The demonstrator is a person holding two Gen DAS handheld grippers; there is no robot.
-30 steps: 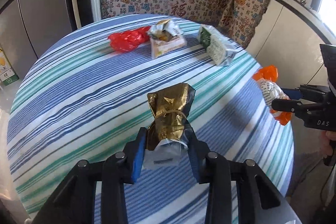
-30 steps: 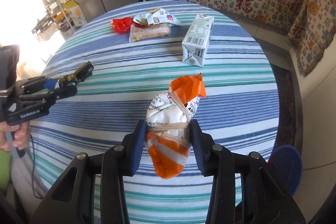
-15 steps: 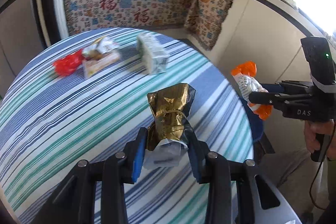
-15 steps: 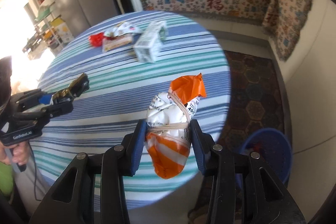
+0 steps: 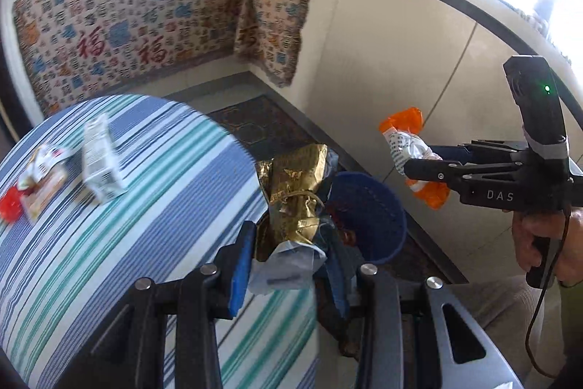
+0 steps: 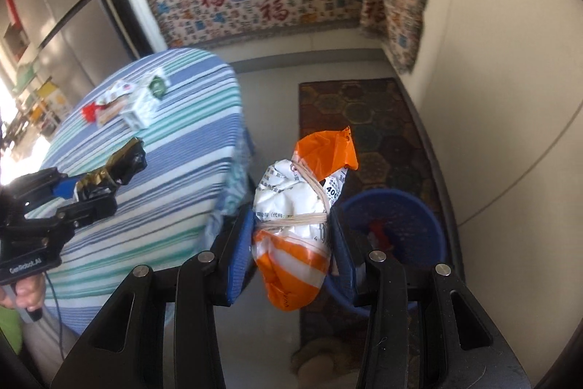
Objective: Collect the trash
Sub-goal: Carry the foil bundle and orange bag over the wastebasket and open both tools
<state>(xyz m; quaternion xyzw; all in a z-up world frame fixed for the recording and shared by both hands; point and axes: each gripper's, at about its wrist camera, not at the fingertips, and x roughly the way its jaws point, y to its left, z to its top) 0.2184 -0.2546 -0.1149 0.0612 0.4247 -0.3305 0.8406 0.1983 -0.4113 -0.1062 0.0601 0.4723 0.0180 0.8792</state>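
Note:
My left gripper (image 5: 291, 257) is shut on a crumpled gold foil bag (image 5: 295, 195) tied with a band, held at the table's right edge above the floor. My right gripper (image 6: 293, 239) is shut on an orange-and-white plastic bag (image 6: 298, 206) bound with rubber bands. A blue bin (image 6: 400, 217) stands on the floor rug, just right of and behind that bag; in the left wrist view the blue bin (image 5: 368, 210) shows behind the gold bag. On the striped round table (image 5: 127, 225) lie a milk carton (image 5: 100, 159), a snack wrapper (image 5: 43, 177) and red plastic (image 5: 9, 203).
A dark patterned rug (image 6: 368, 119) runs along the white cabinet wall (image 6: 492, 97). A patterned cloth (image 5: 145, 20) drapes the counter behind, with pots on top. A grey fridge (image 6: 54, 6) stands far left. A hand (image 5: 543, 243) grips the right gripper's handle.
Both grippers have swung right, off the table top toward its right edge, each still holding its bag. The blue bin and the rug have come into view.

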